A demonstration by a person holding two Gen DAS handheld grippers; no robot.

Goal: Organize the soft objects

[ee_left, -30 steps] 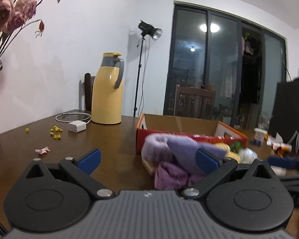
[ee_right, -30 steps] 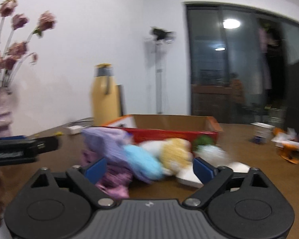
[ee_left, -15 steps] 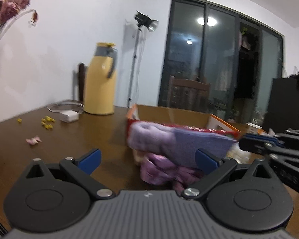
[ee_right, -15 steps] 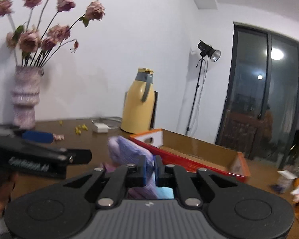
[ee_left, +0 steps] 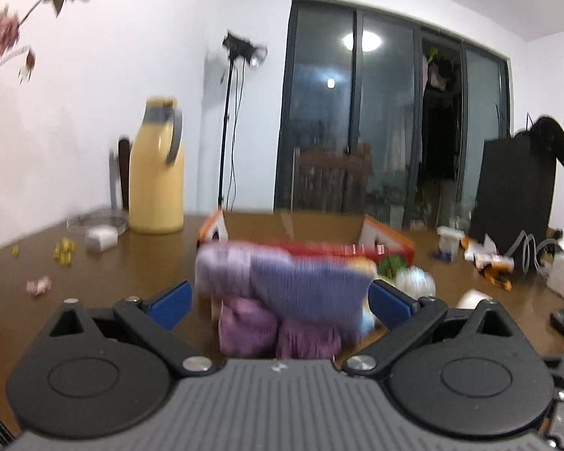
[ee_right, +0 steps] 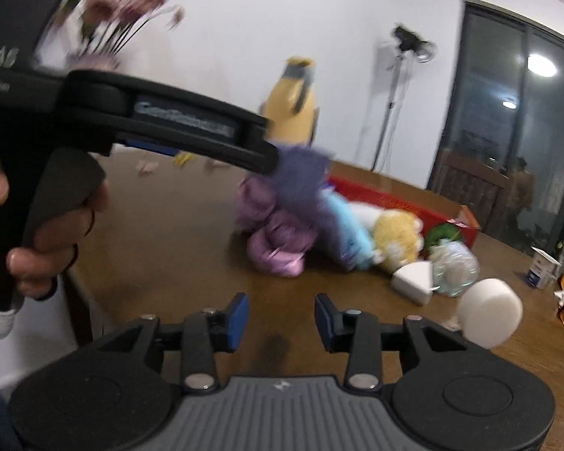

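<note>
Left gripper [ee_left: 278, 300] stood wide around the purple cloth [ee_left: 300, 285], unpinched; right gripper [ee_right: 281, 319], opening on nothing, would do best squaring up before closing.

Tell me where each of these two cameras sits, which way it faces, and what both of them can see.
Left wrist: on the left gripper, looking level across the table at the purple cloth between its open fingers, cardboard box behind.
Right wrist: on the right gripper, jaws opening on nothing, angled down at the soft pile; the person's hand shows.
Shared: cloth, box, yellow jug, light stand.
</note>
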